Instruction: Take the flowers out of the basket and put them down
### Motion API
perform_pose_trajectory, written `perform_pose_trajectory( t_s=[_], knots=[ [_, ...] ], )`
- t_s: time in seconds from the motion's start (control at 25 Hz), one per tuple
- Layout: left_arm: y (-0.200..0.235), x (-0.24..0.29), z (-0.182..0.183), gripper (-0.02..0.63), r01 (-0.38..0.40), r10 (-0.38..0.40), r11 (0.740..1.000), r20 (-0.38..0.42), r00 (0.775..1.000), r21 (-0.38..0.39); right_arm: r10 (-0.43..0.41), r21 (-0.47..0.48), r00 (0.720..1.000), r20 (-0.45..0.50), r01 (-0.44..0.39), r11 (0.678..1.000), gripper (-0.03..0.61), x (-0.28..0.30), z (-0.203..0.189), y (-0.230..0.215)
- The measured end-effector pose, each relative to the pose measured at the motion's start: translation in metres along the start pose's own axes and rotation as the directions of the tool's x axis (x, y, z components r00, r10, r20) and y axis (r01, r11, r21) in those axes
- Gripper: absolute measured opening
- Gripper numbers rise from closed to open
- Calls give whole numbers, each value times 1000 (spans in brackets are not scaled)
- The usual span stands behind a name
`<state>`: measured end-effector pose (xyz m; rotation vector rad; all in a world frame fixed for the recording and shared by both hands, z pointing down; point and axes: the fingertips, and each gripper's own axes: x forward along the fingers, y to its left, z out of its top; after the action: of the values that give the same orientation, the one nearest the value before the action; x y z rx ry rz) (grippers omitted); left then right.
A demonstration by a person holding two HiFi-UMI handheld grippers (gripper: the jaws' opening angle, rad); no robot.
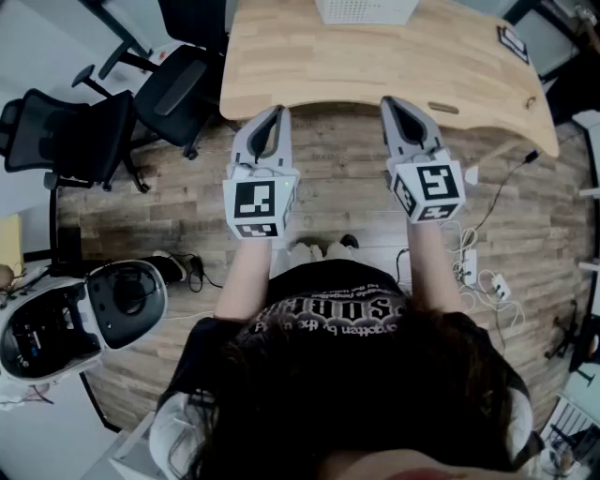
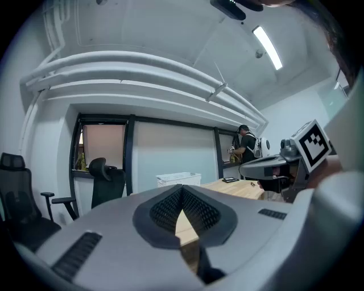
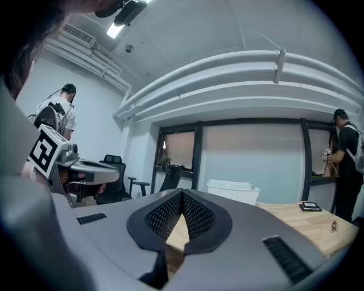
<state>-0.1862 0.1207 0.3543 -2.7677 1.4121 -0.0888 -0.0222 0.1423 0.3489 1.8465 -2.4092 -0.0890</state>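
Looks down from the head on a wood floor (image 1: 347, 187), with a pale table (image 1: 375, 66) at the far side and a white basket (image 1: 366, 9) on its far edge. Shows the left gripper (image 1: 276, 112) and right gripper (image 1: 390, 103) side by side at the table's near edge, well apart from the basket. Left gripper view: shows jaws pressed together, gripping nothing, basket far ahead. Right gripper view: shows jaws fully together, empty, basket ahead, slightly right.

Both forearms reach forward side by side, the left gripper (image 1: 272, 120) and right gripper (image 1: 398, 111) held level and apart, each with jaws closed tip to tip on nothing.
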Motion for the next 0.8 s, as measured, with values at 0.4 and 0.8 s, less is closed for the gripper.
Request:
perform_pose_trajectory(
  t_s=[0.4, 0.8],
  knots=[
    [-14, 20, -1, 0, 6, -6, 1000, -7, 1000, 6, -11, 2, 1000, -4, 11, 1000, 26, 1, -7, -25],
    [-42, 45, 10, 0, 2, -2, 1000, 7, 1000, 13, 26, 34, 1000, 15, -26, 999, 28, 0, -7, -59]
  ],
)
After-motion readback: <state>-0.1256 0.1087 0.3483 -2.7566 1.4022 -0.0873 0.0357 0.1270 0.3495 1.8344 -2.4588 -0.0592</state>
